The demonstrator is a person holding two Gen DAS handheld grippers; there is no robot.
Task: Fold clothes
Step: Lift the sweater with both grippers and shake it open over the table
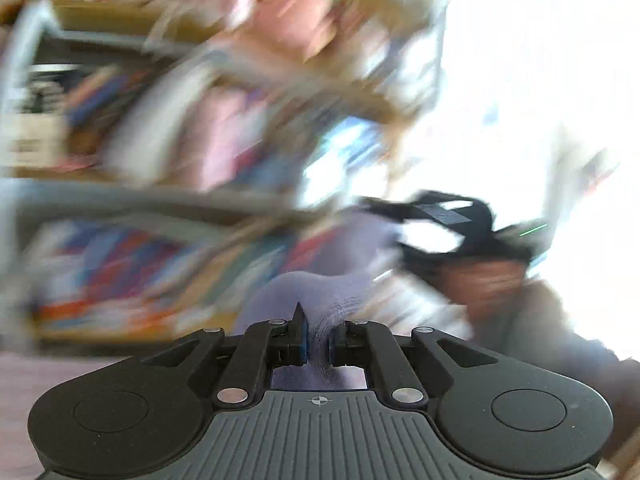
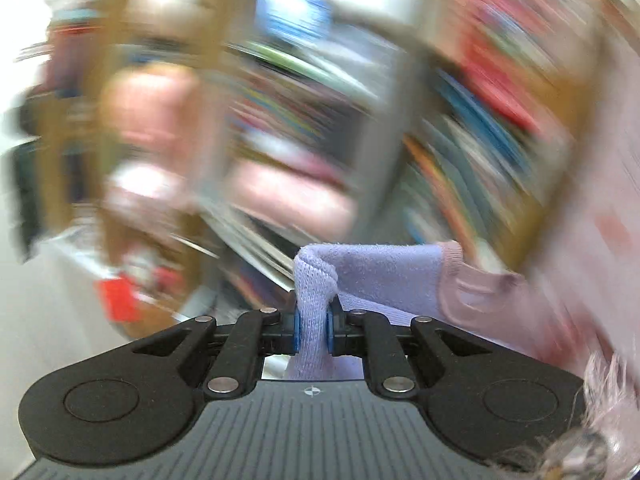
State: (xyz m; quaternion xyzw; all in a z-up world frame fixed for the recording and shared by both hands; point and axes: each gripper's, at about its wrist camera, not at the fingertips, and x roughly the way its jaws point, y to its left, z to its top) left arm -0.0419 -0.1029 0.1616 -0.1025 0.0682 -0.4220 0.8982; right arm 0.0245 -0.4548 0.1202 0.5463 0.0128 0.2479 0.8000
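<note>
A lavender knitted garment with a pink trim hangs in the air between both grippers. In the right wrist view my right gripper is shut on a bunched fold of it, and the cloth stretches off to the right. In the left wrist view my left gripper is shut on the same lavender garment, which rises in front of the fingers. Both views are heavily blurred by motion.
Shelves packed with colourful items fill the background, also seen as shelves in the right wrist view. A person wearing a dark head strap is at the right of the left wrist view. Bright window light washes out the upper right.
</note>
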